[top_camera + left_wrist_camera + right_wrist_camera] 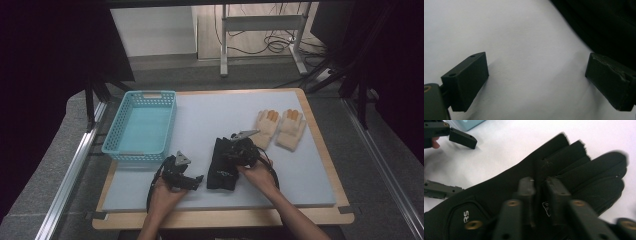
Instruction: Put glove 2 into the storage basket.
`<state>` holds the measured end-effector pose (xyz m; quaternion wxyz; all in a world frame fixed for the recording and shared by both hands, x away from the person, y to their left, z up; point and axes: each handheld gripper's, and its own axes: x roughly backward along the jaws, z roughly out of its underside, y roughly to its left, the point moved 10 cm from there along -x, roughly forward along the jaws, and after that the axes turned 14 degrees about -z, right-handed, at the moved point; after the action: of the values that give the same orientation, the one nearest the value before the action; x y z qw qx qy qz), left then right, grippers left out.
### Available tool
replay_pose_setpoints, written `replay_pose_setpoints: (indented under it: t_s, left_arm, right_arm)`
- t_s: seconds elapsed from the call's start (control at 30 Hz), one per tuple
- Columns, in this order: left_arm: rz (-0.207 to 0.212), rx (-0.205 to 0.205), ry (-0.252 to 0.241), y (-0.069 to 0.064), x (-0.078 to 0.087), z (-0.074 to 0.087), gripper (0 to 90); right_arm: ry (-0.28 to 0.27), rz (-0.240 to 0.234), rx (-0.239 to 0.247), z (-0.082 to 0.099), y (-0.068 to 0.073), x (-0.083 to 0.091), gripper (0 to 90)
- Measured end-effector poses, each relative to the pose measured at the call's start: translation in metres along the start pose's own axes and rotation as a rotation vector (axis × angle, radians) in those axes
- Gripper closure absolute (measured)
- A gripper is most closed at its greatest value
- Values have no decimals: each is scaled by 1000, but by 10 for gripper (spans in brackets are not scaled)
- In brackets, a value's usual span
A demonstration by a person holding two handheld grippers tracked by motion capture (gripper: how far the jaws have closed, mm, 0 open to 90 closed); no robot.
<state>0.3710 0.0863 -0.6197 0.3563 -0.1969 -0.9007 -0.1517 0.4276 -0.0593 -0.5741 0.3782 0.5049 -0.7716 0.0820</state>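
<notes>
A black glove [222, 167] lies flat on the pale mat [215, 112], fingers pointing away from the person. My right gripper [229, 152] hovers over it; in the right gripper view its jaws [540, 182] stand a narrow gap apart above the glove's [499, 187] palm, with nothing pinched between them. To the left of the glove, my left gripper [195, 181] rests low on the mat. Its jaws [536, 80] are spread wide over bare mat, and the glove's dark edge [609, 22] lies just beyond them. The left gripper [451, 162] also appears in the right gripper view.
A light blue basket [150, 95] stands at the mat's left rear. A pair of tan gloves [280, 127] lies side by side at the right rear. Bare mat stretches between them and along the front edge.
</notes>
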Motion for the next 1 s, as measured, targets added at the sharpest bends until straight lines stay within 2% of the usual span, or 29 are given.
replay_pose_setpoints:
  t_s: [0.1,0.23,0.33,0.4,0.47,0.53,0.67,0.83,1.0]
  left_arm:
    - [1,0,0,0,0,0,52]
    - [3,3,0,0,0,0,52]
    - [-9,-3,8,2,2,1,41]
    - [-15,1,16,6,4,5,36]
    - [-26,18,22,10,6,9,34]
    - [-35,41,22,18,9,14,34]
    - [-50,57,18,25,14,22,23]
    - [-42,50,17,29,16,25,29]
    - [-17,24,9,33,18,27,47]
  right_arm:
    - [-28,8,11,-6,-1,9,580]
    - [-39,22,30,-6,-5,26,551]
    - [-40,15,37,1,-8,35,622]
    - [-23,5,45,11,-8,39,723]
    - [-8,1,53,21,-8,41,814]
    - [-3,-24,47,32,-5,43,878]
    - [13,-43,54,52,3,44,884]
    - [26,-67,57,70,13,38,885]
    - [16,-93,68,68,22,25,884]
